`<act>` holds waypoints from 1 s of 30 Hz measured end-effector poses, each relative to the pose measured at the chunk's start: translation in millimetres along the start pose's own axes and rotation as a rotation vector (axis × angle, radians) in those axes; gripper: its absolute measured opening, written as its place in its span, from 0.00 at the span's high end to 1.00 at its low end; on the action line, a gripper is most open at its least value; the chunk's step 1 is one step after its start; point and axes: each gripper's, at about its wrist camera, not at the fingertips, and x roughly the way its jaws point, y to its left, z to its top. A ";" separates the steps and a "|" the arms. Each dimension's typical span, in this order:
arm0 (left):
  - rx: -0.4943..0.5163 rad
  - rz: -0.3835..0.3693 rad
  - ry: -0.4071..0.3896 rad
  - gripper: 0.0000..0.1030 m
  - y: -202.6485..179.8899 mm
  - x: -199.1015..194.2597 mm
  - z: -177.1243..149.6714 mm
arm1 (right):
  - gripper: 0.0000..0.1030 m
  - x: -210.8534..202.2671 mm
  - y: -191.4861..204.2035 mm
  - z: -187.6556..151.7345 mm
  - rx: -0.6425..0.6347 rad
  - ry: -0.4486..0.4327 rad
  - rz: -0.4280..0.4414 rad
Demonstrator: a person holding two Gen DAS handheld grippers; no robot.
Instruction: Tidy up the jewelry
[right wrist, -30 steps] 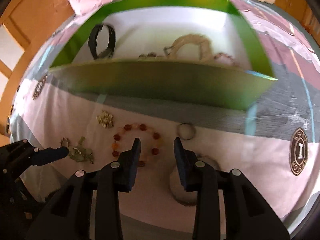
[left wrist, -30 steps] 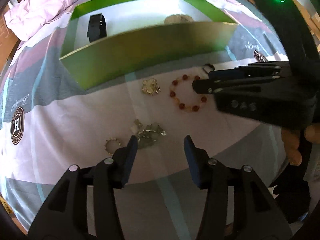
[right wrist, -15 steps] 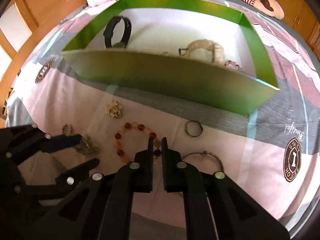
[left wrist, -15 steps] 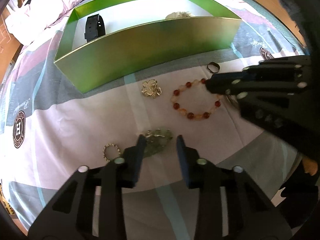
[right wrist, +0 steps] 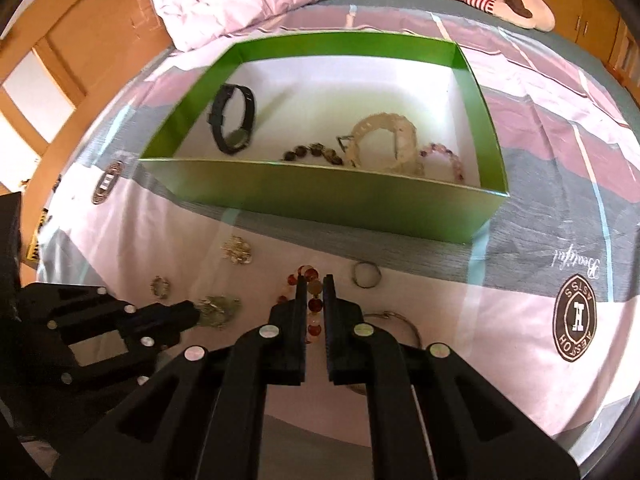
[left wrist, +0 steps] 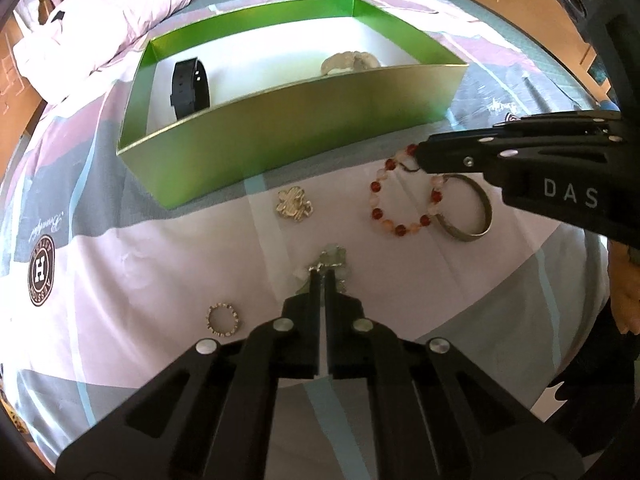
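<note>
A green box (left wrist: 304,136) (right wrist: 344,204) stands on the bedspread and holds a black watch (left wrist: 190,88) (right wrist: 234,120), a pale bracelet (right wrist: 386,142) and beaded pieces. My left gripper (left wrist: 324,274) is shut on a pale green and silver brooch (left wrist: 334,258), also in the right wrist view (right wrist: 218,310). My right gripper (right wrist: 314,286) is shut on the red and cream bead bracelet (left wrist: 400,200) (right wrist: 310,300), which hangs from its tips (left wrist: 418,156).
On the bedspread lie a gold brooch (left wrist: 294,204) (right wrist: 238,252), a small beaded ring (left wrist: 223,320) (right wrist: 160,286), a silver bangle (left wrist: 470,208) (right wrist: 394,322) and a dark ring (right wrist: 366,275). A pink quilt (left wrist: 104,20) lies behind the box.
Both grippers have closed: the left on the pale green brooch, the right on the bead bracelet. Both have risen, the bracelet's held end lifting toward the box.
</note>
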 end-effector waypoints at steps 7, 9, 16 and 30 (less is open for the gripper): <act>-0.069 0.034 -0.021 0.98 12.0 -5.2 2.6 | 0.93 0.4 -2.0 3.4 0.023 0.003 0.017; -0.100 0.057 -0.026 0.98 19.7 -6.8 3.8 | 0.90 5.4 -8.5 2.4 0.049 0.031 -0.020; -0.192 0.081 -0.051 0.82 43.8 -14.2 6.5 | 0.86 1.0 -27.8 3.3 0.126 0.013 -0.051; -0.006 0.058 0.045 0.80 -1.0 27.1 3.6 | 0.86 22.6 -22.5 -2.0 0.095 0.100 -0.100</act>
